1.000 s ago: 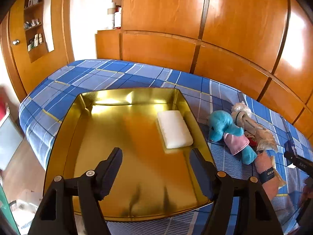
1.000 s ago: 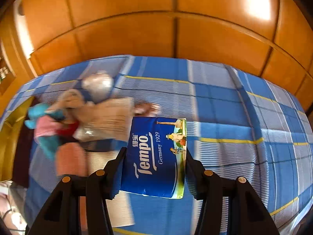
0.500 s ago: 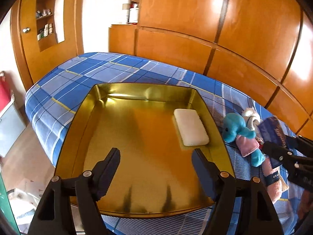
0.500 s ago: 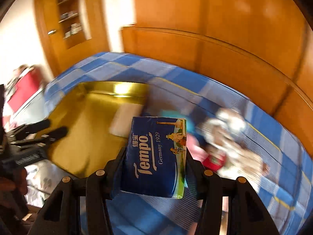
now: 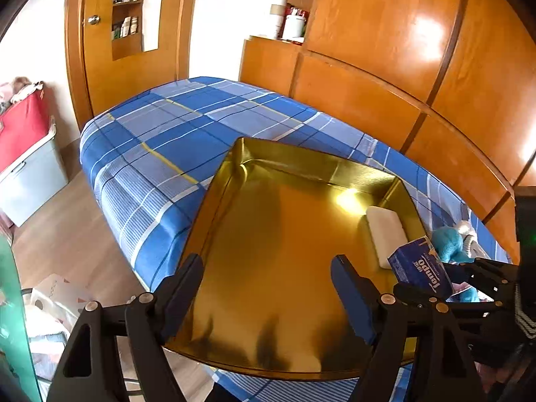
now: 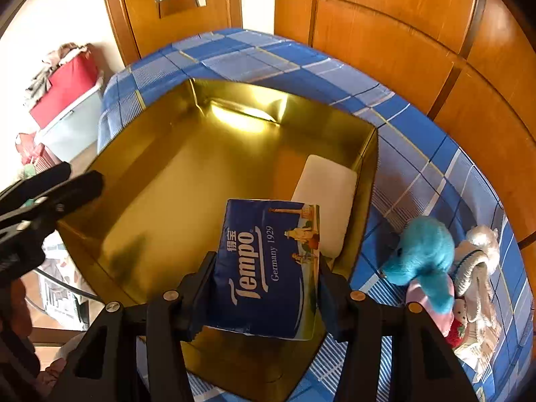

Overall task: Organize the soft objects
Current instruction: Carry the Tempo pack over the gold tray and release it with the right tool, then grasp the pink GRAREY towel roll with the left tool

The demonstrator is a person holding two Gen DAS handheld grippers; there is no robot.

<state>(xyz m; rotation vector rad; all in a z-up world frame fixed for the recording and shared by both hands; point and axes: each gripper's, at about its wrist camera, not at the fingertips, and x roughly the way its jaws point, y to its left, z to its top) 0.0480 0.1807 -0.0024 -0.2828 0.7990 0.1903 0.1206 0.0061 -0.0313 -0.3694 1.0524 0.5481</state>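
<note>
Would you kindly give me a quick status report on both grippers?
Right gripper shut on Tempo tissue pack, held over gold tray. Left gripper open, empty. White pad already in tray; nothing blocks the drop.

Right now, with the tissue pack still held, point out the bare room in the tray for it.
The gold tray floor is bare from its left wall across to the white pad, which lies along the right wall. The right gripper holds the tissue pack over the near right part. The toys crowd the bedspread outside the right wall.
</note>
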